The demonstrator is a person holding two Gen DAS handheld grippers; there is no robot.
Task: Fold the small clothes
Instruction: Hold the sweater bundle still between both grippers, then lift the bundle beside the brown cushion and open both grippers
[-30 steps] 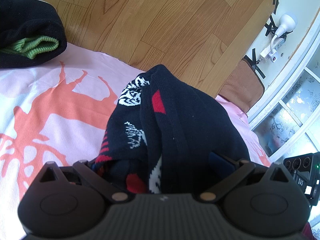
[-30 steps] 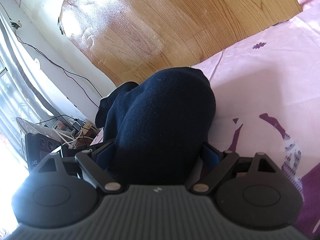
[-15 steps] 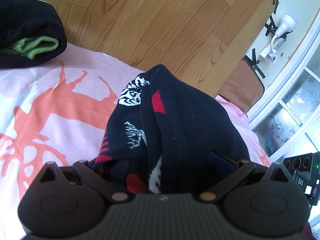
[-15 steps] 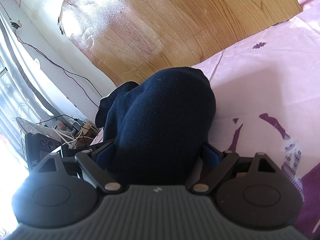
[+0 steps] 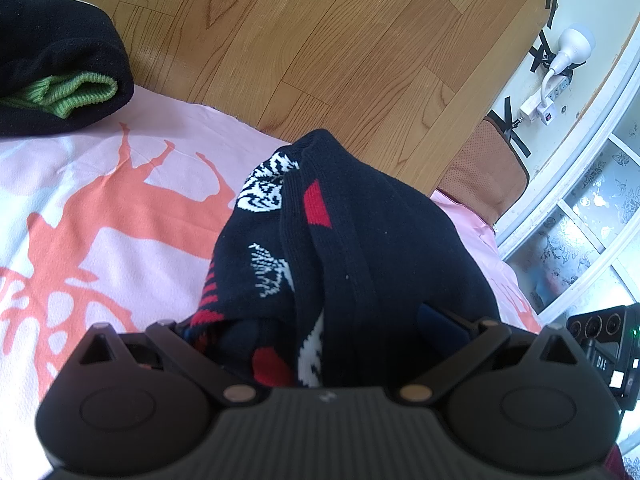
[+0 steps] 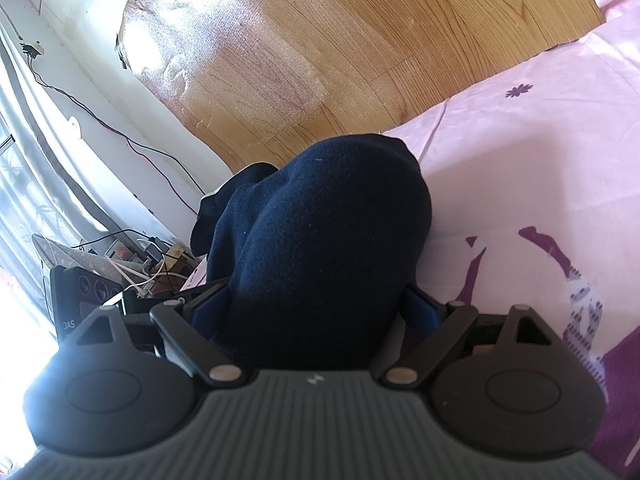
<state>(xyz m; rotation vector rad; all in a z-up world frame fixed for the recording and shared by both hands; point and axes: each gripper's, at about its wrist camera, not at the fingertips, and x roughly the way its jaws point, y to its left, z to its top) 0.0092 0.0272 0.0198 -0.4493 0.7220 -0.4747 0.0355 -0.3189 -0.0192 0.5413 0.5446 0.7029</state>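
light: bright daylight | glare: sun patch washes out the wood floor (image 6: pixel 224 60) in right view | focus: sharp, no blur | edges: strong fisheye bending

wrist views, close, angled down, shared sheet (image 5: pixel 120 208)

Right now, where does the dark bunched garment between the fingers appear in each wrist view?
Left wrist: the dark knit garment, black with red and white pattern, fills lower centre, rising from the left gripper over the pink sheet.
Right wrist: plain navy cloth fills lower centre above the right gripper; whether it is the same garment cannot be told.
Shared landmark: the wooden floor beyond the sheet's edge.
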